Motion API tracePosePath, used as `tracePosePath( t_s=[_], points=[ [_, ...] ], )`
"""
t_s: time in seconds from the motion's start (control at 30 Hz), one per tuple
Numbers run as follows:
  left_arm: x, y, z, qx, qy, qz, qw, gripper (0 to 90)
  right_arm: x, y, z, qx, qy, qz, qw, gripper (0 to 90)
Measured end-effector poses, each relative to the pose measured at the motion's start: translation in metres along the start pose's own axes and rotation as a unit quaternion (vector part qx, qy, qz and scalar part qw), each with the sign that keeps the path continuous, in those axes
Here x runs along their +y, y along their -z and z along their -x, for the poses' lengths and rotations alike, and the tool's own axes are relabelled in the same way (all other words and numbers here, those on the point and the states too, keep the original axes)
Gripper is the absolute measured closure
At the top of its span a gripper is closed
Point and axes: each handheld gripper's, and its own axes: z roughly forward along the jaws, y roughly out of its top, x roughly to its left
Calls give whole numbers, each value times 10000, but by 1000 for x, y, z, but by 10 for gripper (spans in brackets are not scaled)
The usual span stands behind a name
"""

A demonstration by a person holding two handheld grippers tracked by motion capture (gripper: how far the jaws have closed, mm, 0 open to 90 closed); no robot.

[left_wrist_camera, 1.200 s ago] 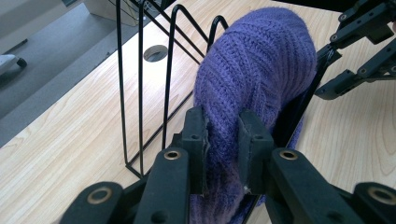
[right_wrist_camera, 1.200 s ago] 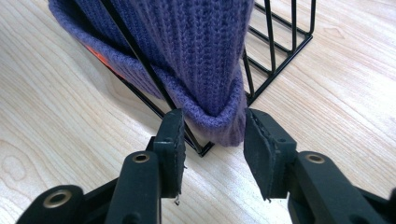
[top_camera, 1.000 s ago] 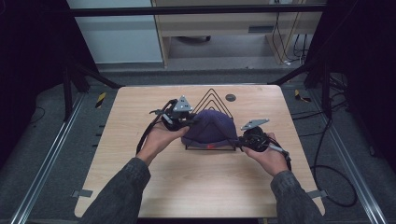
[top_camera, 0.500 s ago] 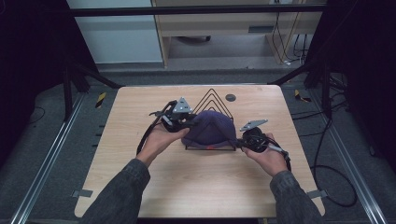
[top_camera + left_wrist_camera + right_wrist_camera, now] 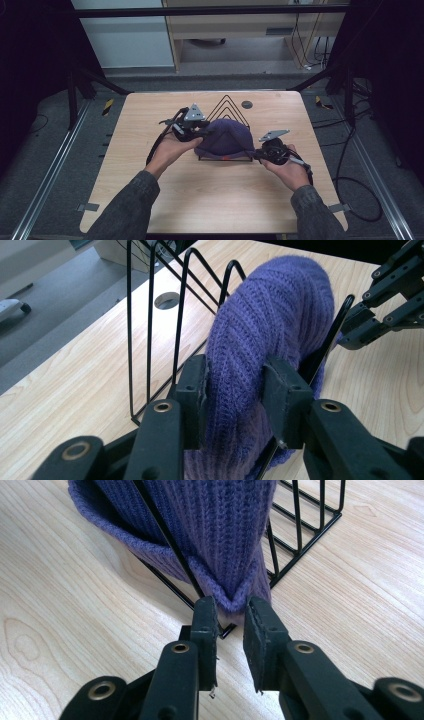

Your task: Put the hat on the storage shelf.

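Left gripper view: the left tongs point(image 5: 235, 390) are clamped on a thick fold of the purple ribbed knitted hat point(image 5: 272, 335); both pads press into the wool, with knit bulging between them.
Right gripper view: the right tongs point(image 5: 230, 617) stand slightly apart, one jaw on each side of the hat's lowest rim corner point(image 5: 232, 597); the rim tip sits in the gap, and the pictures do not show the pads pressing it.
Hat position: draped over the front wires of the black wire rack with triangular loops point(image 5: 229, 107), near the middle of the light wooden desk point(image 5: 150, 200), its rim hanging down to the rack base.
Hat axis: in the high view the hat point(image 5: 225, 137) runs crosswise between the two hands, left end higher, right end low at the desk.
Direction from tongs: the hat lies directly ahead of both pairs; the left tongs point(image 5: 192, 131) hold its upper left side, the right tongs point(image 5: 260, 154) meet its lower right rim.
Nearer hand: the left hand point(image 5: 170, 147) has the firm hold; the right hand point(image 5: 287, 167) is at the rim but judged not yet committed.
Governing relation: one rack wire runs inside the hat, between wool and rim, so any lift or pull must clear that wire.
Change from earlier frames: both hands sit a little closer in on the hat than one second ago; hat and rack occupy the same place.
Other item: a small dark round disc point(image 5: 246, 104) lies on the desk behind the rack, well apart.
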Motion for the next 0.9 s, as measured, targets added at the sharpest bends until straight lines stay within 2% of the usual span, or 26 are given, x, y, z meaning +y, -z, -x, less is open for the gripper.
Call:
tracePosePath(
  t_s=[0.2, 0.33, 0.9],
  points=[
    [1, 3, 0, 91, 103, 39, 9999, 588, -1, 7, -1, -30, -30, 85, 10000, 724],
    [2, 5, 0, 120, 83, 50, 9999, 562, 0, 11, -1, -71, -21, 129, 9999, 705],
    [6, 22, 4, 292, 221, 120, 9993, 414, 6, 33, -12, -152, 11, 439, 9989, 624]
  ],
)
